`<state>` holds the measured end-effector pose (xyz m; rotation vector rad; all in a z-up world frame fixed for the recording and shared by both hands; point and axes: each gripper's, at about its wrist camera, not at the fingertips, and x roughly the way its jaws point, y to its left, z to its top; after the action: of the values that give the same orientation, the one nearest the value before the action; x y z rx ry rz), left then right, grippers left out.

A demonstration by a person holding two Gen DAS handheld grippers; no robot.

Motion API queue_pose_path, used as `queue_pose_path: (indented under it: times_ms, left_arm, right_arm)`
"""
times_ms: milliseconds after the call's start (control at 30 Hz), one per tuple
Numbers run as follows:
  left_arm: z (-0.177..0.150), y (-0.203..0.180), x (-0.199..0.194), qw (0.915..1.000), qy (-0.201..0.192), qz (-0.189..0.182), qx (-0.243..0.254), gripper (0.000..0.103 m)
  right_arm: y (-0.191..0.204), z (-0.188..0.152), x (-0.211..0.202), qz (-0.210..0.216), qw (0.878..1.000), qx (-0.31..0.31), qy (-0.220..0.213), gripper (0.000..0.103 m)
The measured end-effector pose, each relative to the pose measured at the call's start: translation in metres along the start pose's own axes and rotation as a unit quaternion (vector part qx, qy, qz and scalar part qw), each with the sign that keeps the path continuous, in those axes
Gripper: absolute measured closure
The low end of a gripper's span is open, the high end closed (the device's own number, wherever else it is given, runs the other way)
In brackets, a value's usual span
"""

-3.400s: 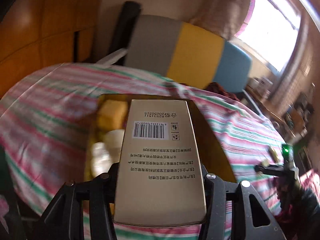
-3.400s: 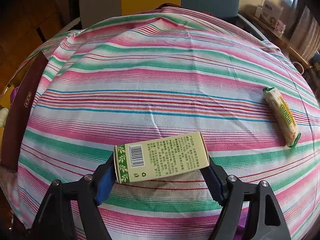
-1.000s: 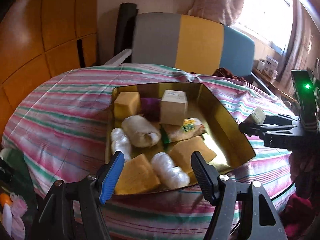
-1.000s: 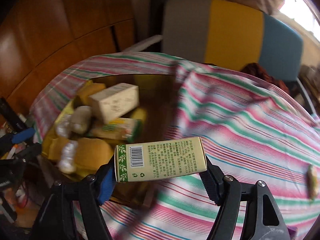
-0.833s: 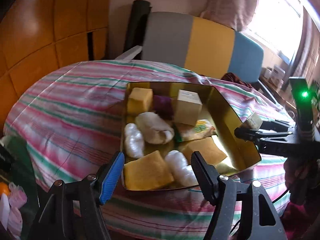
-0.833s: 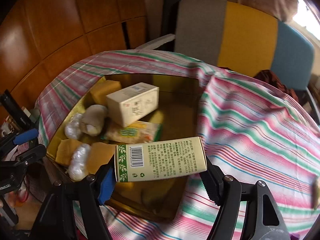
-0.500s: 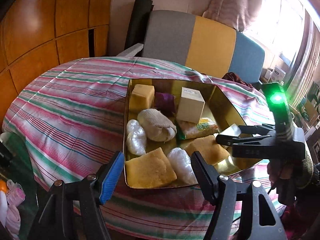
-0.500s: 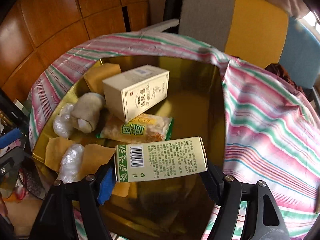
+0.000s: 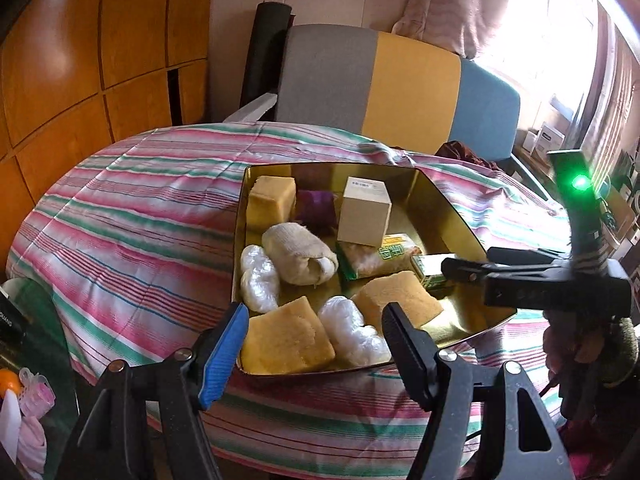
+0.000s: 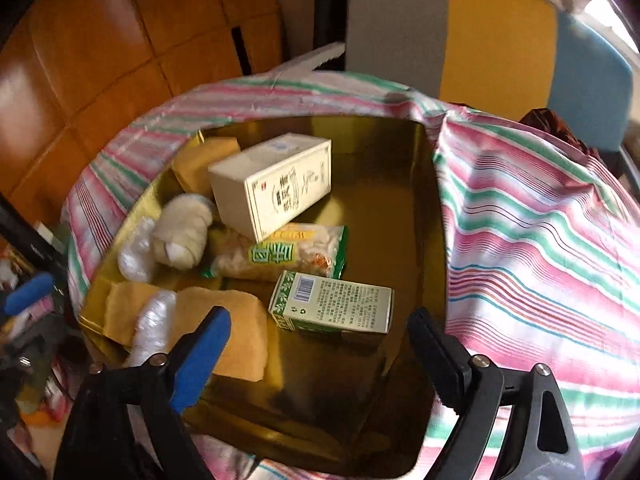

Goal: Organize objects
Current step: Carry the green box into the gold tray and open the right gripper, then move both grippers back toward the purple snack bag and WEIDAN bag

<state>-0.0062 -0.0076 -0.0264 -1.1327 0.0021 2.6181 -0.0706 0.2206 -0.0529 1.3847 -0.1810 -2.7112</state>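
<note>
A gold tray [image 9: 448, 208] [image 10: 384, 208] sits on the striped tablecloth and holds several items. A green and cream box [image 10: 332, 303] [image 9: 429, 275] lies in the tray beside a green snack packet [image 10: 280, 256]. A tall cream box [image 10: 276, 184] [image 9: 363, 210] leans near the tray's back. My right gripper [image 10: 316, 344] is open just above the green box, empty; it also shows in the left wrist view [image 9: 464, 270]. My left gripper [image 9: 316, 332] is open and empty at the tray's near edge.
The tray also holds yellow sponges [image 9: 286, 340], white plastic bundles [image 9: 260, 276], a rolled cream cloth [image 9: 300, 252] and a purple item [image 9: 316, 204]. A grey, yellow and blue chair [image 9: 392, 92] stands behind the table. Clutter lies at the lower left [image 9: 24, 396].
My right gripper carried the green box over the tray, opened and let it go; the box now lies in the tray. My left gripper stayed open, drawing back slightly.
</note>
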Motion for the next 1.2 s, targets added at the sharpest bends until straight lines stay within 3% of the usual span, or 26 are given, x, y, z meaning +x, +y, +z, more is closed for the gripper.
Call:
queue_pose_path:
  times_ms: [400,600,700,833,933,1000,1133,1200]
  left_arm:
    - [0.004,-0.028,-0.005,0.9992,-0.006,-0.029,0.027,0.033]
    - [0.006,-0.046,-0.001,0.9981,-0.001,-0.04,0.048,0.033]
    - [0.008,-0.058,0.0,0.9969,-0.002,-0.049,0.061,0.033]
    - [0.01,-0.075,0.006,0.9954,0.004,-0.064,0.071,0.033]
    - [0.011,-0.087,0.011,0.9941,0.008,-0.074,0.078,0.033]
    - [0.012,-0.098,0.013,0.9924,0.012,-0.083,0.09,0.033]
    - [0.013,-0.117,0.017,0.9894,0.018,-0.092,0.11,0.033]
    - [0.014,-0.127,0.019,0.9876,0.021,-0.094,0.123,0.033]
  right_arm:
    - [-0.05,-0.033,-0.063,-0.023,0.997,0.061,-0.045,0.007]
    - [-0.108,-0.064,-0.108,-0.074,0.989,0.114,-0.056,0.005]
    - [-0.149,-0.081,-0.134,-0.106,0.979,0.159,-0.066,0.004]
    - [-0.201,-0.105,-0.166,-0.15,0.959,0.227,-0.077,0.001]
    - [-0.243,-0.126,-0.187,-0.169,0.936,0.297,-0.084,0.0]
    - [-0.272,-0.141,-0.196,-0.185,0.913,0.355,-0.082,0.0]
    - [-0.317,-0.163,-0.194,-0.174,0.876,0.444,-0.07,0.0]
    - [-0.331,-0.171,-0.188,-0.166,0.864,0.471,-0.064,0.0]
